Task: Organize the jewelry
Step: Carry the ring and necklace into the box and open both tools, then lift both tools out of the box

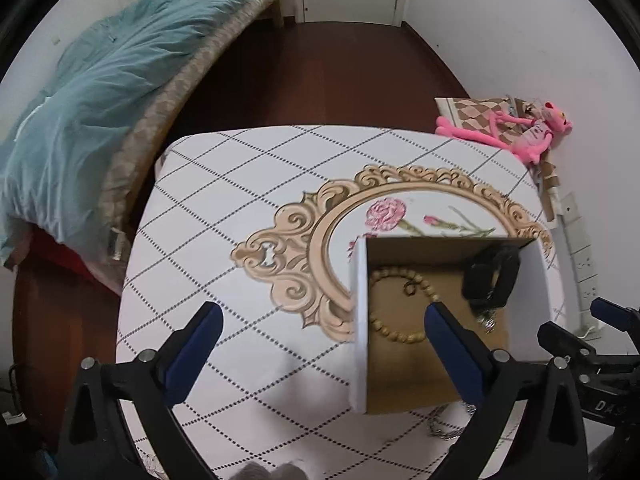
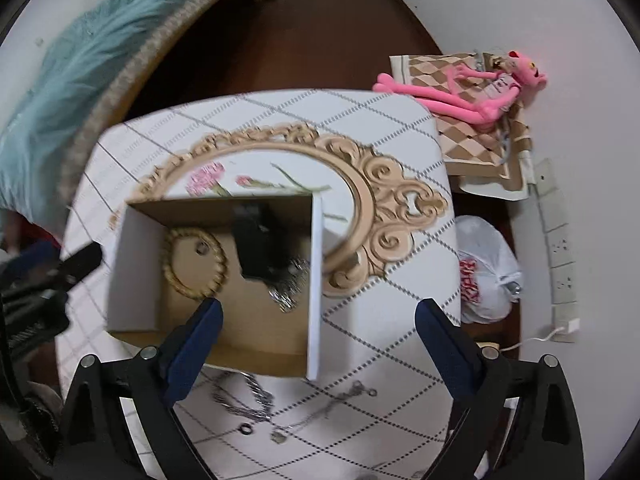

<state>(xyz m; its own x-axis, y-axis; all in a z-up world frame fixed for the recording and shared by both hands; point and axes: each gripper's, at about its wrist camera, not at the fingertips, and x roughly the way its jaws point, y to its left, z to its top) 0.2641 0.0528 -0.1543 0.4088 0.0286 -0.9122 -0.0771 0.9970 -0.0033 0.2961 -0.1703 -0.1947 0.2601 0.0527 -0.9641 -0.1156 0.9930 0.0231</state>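
Observation:
An open cardboard box (image 1: pixel 362 320) (image 2: pixel 316 280) sits on the patterned table. Inside it lie a wooden bead bracelet (image 1: pixel 394 308) (image 2: pixel 192 264), a black watch (image 1: pixel 492 280) (image 2: pixel 256 240) and a silver piece (image 2: pixel 288 284). A silver chain (image 2: pixel 244 396) and a thin necklace (image 2: pixel 332 400) lie on the table just in front of the box. My left gripper (image 1: pixel 324 344) is open and empty, its right finger over the box. My right gripper (image 2: pixel 320 340) is open and empty above the box's near right corner.
The table (image 1: pixel 224 208) (image 2: pixel 392 340) has a white diamond-pattern cloth with an ornate oval print. A bed with a teal blanket (image 1: pixel 100 80) is at the left. A pink plush toy (image 2: pixel 460 88) and a white plastic bag (image 2: pixel 488 272) lie on the floor at the right.

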